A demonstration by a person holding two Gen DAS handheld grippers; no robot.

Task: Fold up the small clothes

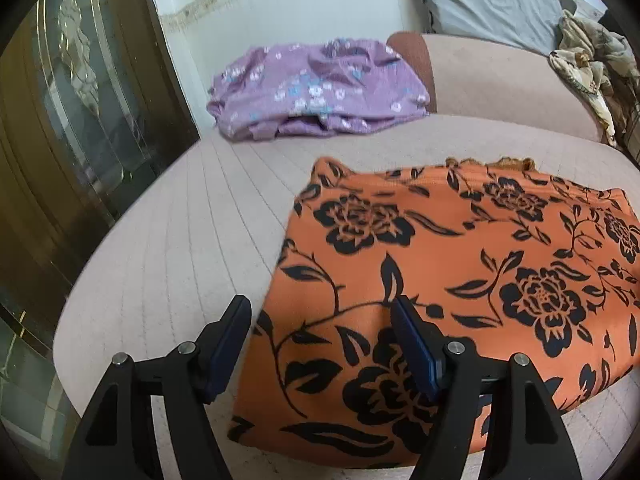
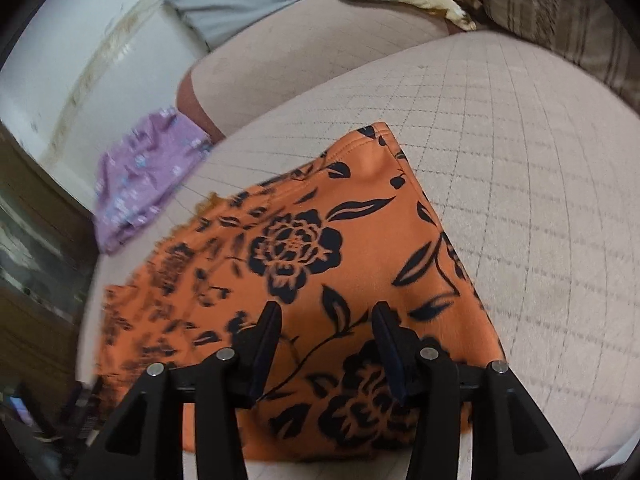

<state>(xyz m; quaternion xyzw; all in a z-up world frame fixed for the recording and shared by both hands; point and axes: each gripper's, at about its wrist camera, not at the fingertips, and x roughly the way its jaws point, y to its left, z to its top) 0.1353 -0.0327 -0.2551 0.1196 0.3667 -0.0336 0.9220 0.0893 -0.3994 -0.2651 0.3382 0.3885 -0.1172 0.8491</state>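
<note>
The orange garment (image 1: pixel 460 280) lies flat on the quilted bed (image 1: pixel 180 240), already doubled over into a rough rectangle, with a frilled edge showing at its far side. A purple garment (image 1: pixel 316 88) sits bunched well apart, near the wall.

The left hand-held gripper (image 1: pixel 320 336) hovers over the garment's near left corner, jaws spread wide and holding nothing; 1 finger is over the bare bed, the other over the cloth. The right hand-held gripper (image 2: pixel 326 340) hangs above the garment's near edge, jaws also parted and empty, both fingers over the fabric.

Judging by this, the next fold has not yet begun, and both grippers look set to take the near edge.

Risks from here:
- The fabric looks smooth and slippery, so a shallow pinch could catch only the top layer and peel the fold apart.
- The left gripper straddles the edge, so closing there may miss the corner or snag the bed cover.
- Uneven lifting between the 2 sides would skew the fold.
</note>
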